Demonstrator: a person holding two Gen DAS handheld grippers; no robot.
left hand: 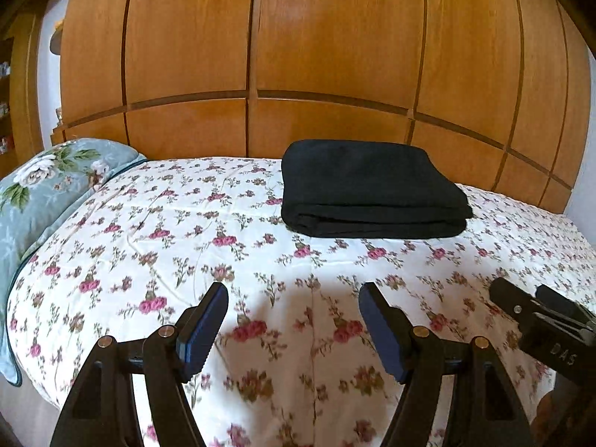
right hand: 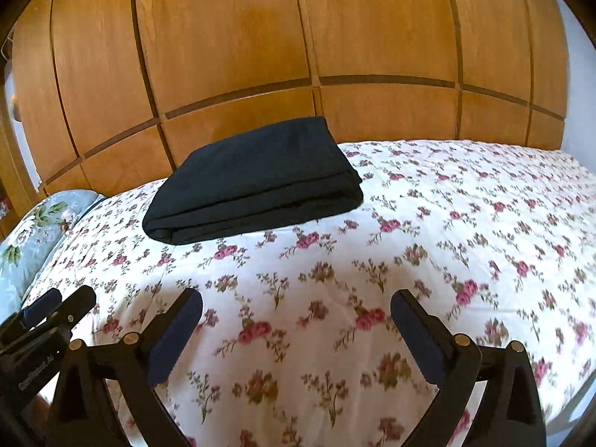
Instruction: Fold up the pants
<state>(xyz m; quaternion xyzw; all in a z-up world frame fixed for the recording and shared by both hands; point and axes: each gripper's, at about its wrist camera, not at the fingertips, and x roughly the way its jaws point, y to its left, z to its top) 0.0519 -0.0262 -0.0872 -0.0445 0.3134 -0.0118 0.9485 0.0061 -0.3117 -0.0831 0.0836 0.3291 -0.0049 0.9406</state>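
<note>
Black pants [left hand: 372,186], folded into a thick rectangular stack, lie on a bed w/ a white rose-print bedspread [left hand: 186,231], near the far edge and close to the wooden paneled wall [left hand: 260,56] behind. Folded edges face the cameras; several layers show along the front, but the fabric is so dark that waistband, legs or seams can't be made out.

Left gripper [left hand: 294,298] hangs above the near part of the bedspread, jaws spread wide, nothing between them; blue pads on the inner faces of its fingers [left hand: 203,331]. Right gripper [right hand: 296,305] sits likewise above the bedspread, jaws wide apart, empty; no pad touches the pants, which lie well apart from both. Each gripper's base is cut off at the bottom of its own view.

In the left wrist view, the right gripper pokes in at the lower right edge, only partly seen, w/ pale lettering on its body too partial to read. In the right wrist view, the left gripper [right hand: 56,305] enters at lower left, also cropped; small print on its body is blurred.

A pale blue floral pillow [left hand: 44,190] lies at the left end of the bed, partly cut off by the frame. Shelving at far left of the left wrist view is dark, contents unclear. Right part of the right wrist view is slightly blurred. Fisheye corners are black.
</note>
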